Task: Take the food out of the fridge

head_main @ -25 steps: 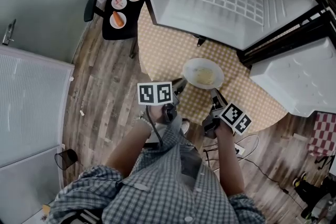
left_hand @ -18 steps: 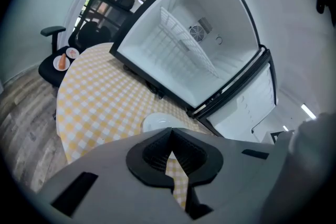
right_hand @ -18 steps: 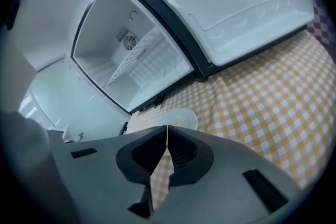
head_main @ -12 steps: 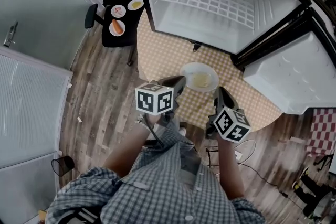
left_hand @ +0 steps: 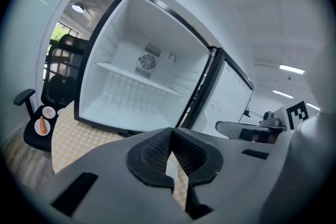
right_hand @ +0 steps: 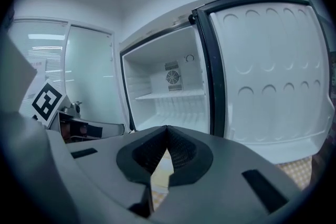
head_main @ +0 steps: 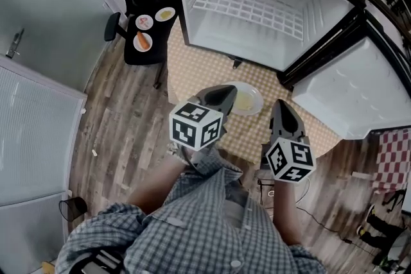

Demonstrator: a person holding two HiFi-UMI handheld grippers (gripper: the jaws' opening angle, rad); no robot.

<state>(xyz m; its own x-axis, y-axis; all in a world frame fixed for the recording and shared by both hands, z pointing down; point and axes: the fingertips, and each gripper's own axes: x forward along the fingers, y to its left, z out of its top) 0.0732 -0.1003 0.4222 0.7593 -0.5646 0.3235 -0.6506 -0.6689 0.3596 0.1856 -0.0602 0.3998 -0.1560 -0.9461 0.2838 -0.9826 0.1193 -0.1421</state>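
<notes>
Head view: fridge point(head_main: 257, 3) bare, food plate point(head_main: 249, 99) on worktop point(head_main: 192, 64) in front of it. L hand-held gripper point(head_main: 219, 95) & R hand-held gripper point(head_main: 281, 113) pinched shut, empty; best keep both clear of plate.

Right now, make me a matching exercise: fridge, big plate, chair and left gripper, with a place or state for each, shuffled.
1 fridge
2 big plate
3 chair
4 left gripper

A shut, empty
B carries three small plates
C open, empty
D on the checked surface

Pairs: 1-C, 2-D, 3-B, 4-A
</notes>
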